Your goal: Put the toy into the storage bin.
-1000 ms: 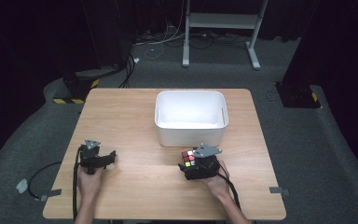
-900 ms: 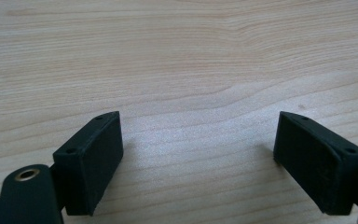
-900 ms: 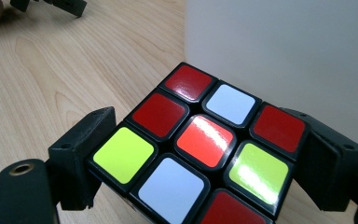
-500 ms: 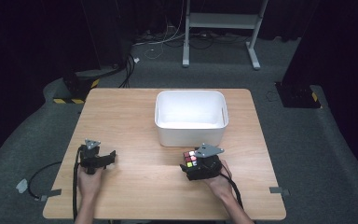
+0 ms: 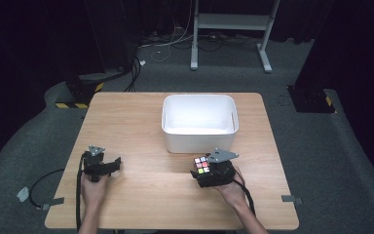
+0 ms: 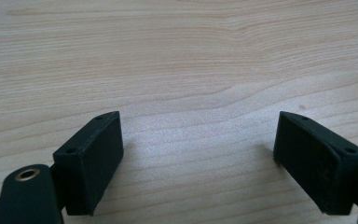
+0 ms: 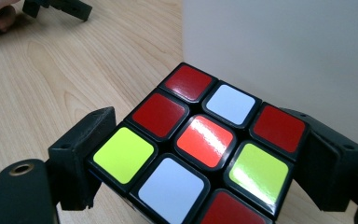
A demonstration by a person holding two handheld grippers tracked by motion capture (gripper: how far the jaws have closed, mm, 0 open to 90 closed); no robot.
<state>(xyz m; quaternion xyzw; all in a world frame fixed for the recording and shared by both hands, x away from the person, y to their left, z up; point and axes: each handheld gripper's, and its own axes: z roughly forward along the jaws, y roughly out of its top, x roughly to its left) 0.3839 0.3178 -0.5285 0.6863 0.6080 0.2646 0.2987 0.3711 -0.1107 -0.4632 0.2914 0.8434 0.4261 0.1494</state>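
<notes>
Right gripper view shows my right gripper (image 7: pixel 205 163) fingers clenched on the puzzle cube (image 7: pixel 205 144) beside the white bin (image 5: pixel 199 122), nothing changed since a second ago, left gripper (image 6: pixel 200 158) released over bare bench (image 5: pixel 141 117).

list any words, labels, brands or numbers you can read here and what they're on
None: no readable text in any view.
The multicoloured puzzle cube in the right gripper has plain stickers.
The white plastic bin and wooden table are unmarked.
The yellow-black floor stripes are a pattern, not lettering.
</notes>
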